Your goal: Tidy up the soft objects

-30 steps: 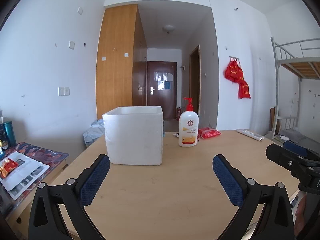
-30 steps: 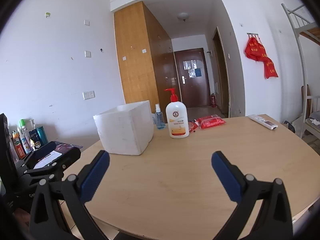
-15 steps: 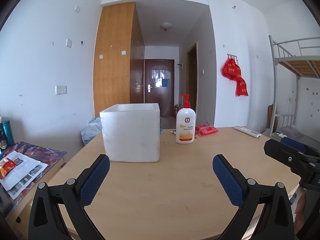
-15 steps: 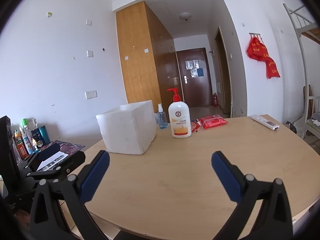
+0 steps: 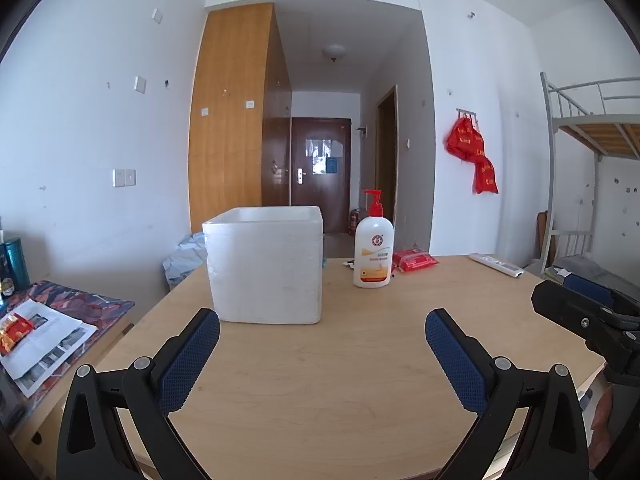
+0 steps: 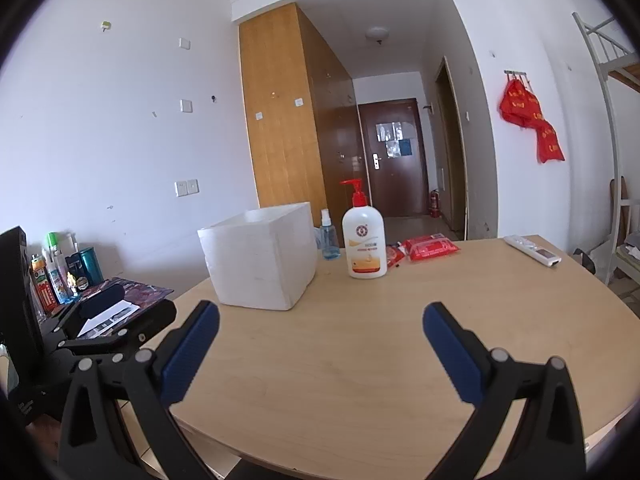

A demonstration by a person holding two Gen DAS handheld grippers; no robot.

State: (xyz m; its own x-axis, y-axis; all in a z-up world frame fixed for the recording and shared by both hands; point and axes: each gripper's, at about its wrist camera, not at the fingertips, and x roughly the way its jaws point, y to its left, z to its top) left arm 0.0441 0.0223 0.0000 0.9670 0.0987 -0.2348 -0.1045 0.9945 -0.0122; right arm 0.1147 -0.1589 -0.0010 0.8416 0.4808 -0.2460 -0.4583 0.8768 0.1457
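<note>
A white foam box (image 5: 266, 266) (image 6: 260, 258) stands open-topped on the wooden table (image 5: 360, 360) (image 6: 400, 340). Behind a white pump bottle with a red top (image 5: 373, 246) (image 6: 363, 238) lie a red soft pack (image 5: 414, 260) (image 6: 431, 247) and a smaller red packet (image 6: 394, 256). My left gripper (image 5: 322, 354) is open and empty above the table's near part. My right gripper (image 6: 320, 350) is open and empty too, and shows at the right edge of the left wrist view (image 5: 588, 320). Both are well short of the objects.
A small blue spray bottle (image 6: 330, 236) stands behind the box. A white remote (image 5: 496, 265) (image 6: 532, 250) lies at the far right of the table. A side desk (image 5: 60, 320) at left carries papers, bottles and cans (image 6: 60, 268). A bunk bed (image 5: 592, 184) is at right.
Both grippers have drawn back and tilted up slightly; the box and bottle sit a little farther and higher in view. Nothing on the table moved. Both jaws stayed open.
</note>
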